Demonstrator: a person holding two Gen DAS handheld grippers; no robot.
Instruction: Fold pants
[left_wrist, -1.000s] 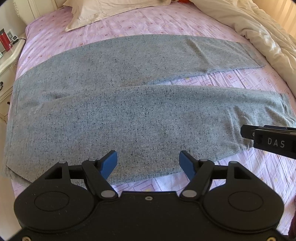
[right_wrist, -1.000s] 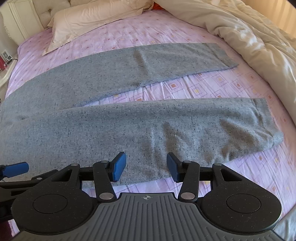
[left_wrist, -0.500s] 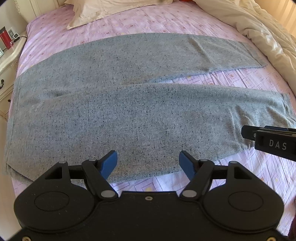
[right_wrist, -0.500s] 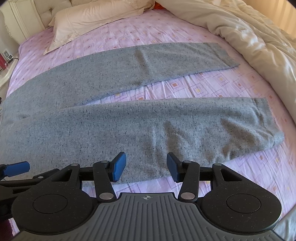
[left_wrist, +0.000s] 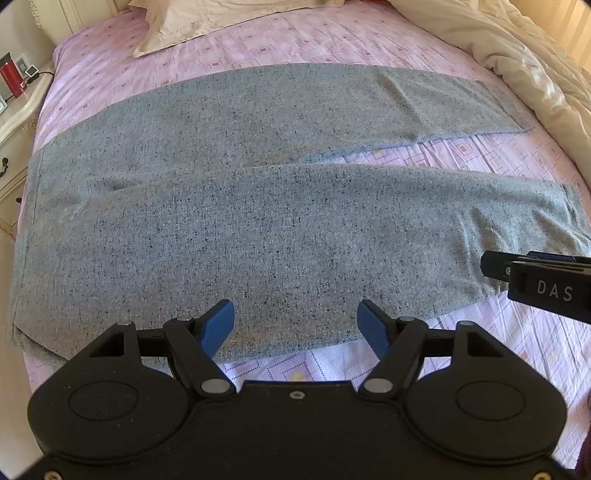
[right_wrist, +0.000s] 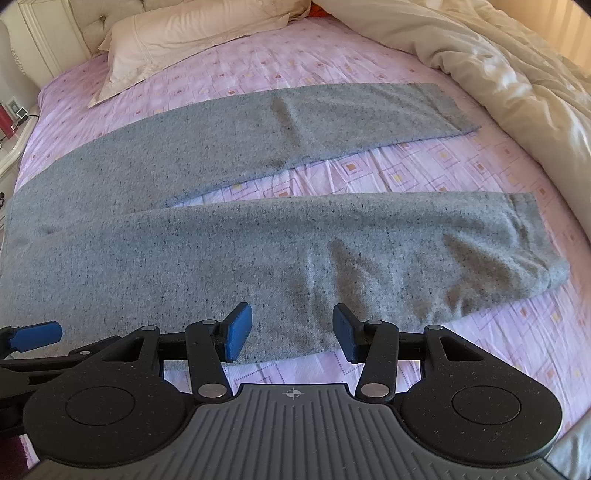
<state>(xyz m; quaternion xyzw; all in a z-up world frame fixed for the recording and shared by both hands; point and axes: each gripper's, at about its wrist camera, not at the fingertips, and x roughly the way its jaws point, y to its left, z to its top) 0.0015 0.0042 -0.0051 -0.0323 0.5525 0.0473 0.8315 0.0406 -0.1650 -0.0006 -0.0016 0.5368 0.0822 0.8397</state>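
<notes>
The grey pants (left_wrist: 258, 221) are lying flat across the bed (left_wrist: 480, 158), legs spread apart. Both the left hand-held gripper (left_wrist: 295, 326) and right hand-held gripper (right_wrist: 291, 332) are hovering released at the pants' near edge. Soft, limp knit; I'd be pinching that near-leg edge.

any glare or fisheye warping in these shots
Left wrist view: the pants are sharp, though the bed's edges bow from fisheye distortion. Right wrist view: sunlight nearly washes out the duvet, with dark vignetting in the corners.
</notes>
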